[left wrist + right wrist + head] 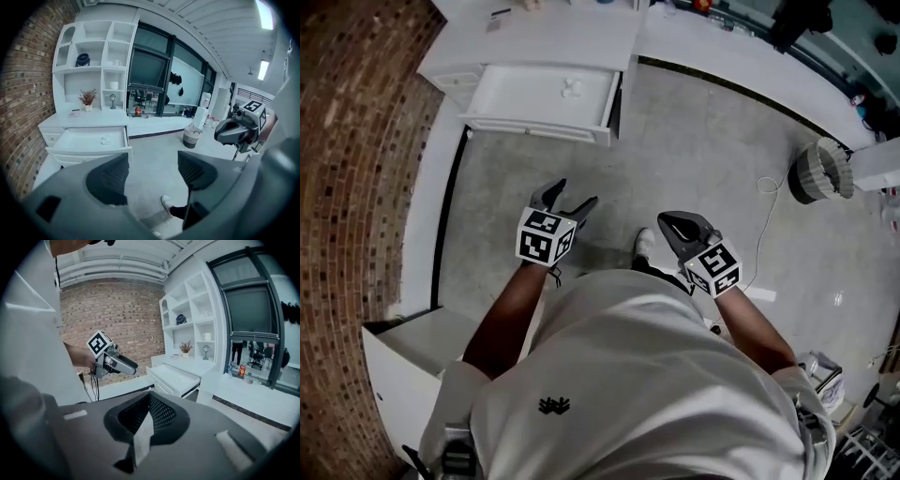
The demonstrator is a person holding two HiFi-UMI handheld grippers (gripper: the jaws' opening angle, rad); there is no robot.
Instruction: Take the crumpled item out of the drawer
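A white shelf unit (91,70) stood beside the brick wall (23,93) beyond the jaws of your left gripper (152,171), dark windows (147,70) to their right, grey concrete floor (154,150) below, ceiling lights (265,14) lit.

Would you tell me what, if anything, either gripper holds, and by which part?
Nothing is held: left gripper open and empty, right gripper shut empty; the crumpled item lies in the drawer.

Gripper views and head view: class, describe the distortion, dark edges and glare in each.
Left gripper view: fisheye bows the shelf unit, black corners, ceiling lamp glares. Right gripper view: same black rim, brick wall curves. Head view: open drawer sharp, edges bent.
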